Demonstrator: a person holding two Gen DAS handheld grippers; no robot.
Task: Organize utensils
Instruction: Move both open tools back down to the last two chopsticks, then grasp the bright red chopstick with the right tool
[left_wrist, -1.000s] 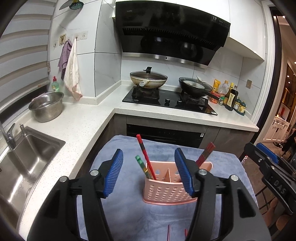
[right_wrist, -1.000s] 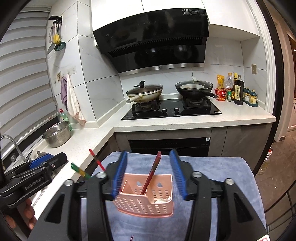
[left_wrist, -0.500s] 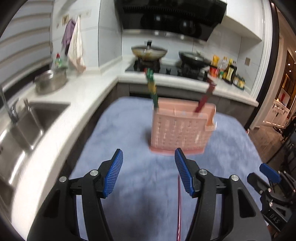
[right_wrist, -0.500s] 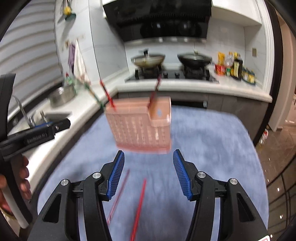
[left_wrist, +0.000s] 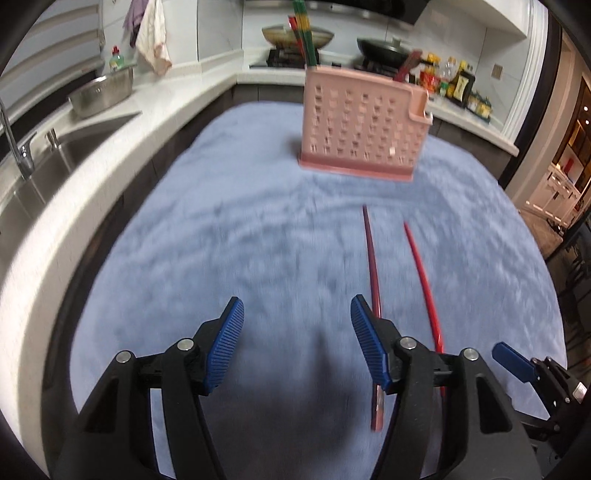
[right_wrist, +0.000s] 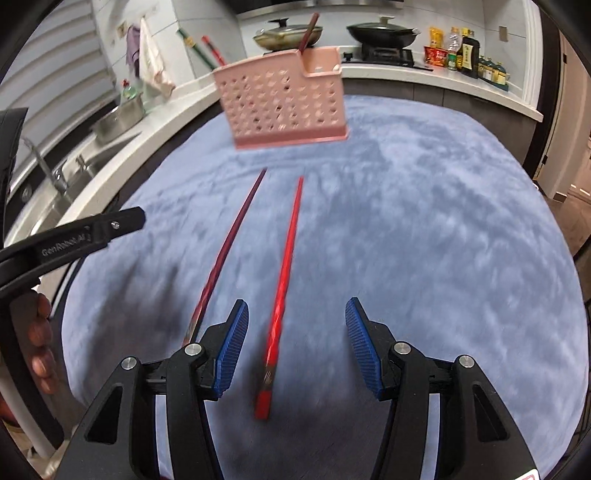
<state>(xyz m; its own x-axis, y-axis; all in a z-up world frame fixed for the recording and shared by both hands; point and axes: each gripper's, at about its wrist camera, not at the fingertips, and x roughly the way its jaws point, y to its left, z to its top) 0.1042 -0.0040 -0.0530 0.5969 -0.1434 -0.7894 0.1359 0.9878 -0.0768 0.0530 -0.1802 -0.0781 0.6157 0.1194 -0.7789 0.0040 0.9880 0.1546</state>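
Table covered by blue-grey fleecy cloth (left_wrist: 229, 236), rounded edges. Far centre: pink perforated utensil holder (left_wrist: 360, 125) stands upright on cloth, chopsticks sticking out of it. Near side: dark red chopstick (right_wrist: 229, 243) and bright red chopstick (right_wrist: 286, 266) lie flat on cloth, side by side, apart, tips pointing toward holder, not touching it.

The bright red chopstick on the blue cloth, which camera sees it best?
The right wrist view. There the bright red chopstick lies on the blue cloth in plain sight from tip to end, reaching between the open jaws of the right gripper. In the left wrist view its near end hides behind the left gripper.
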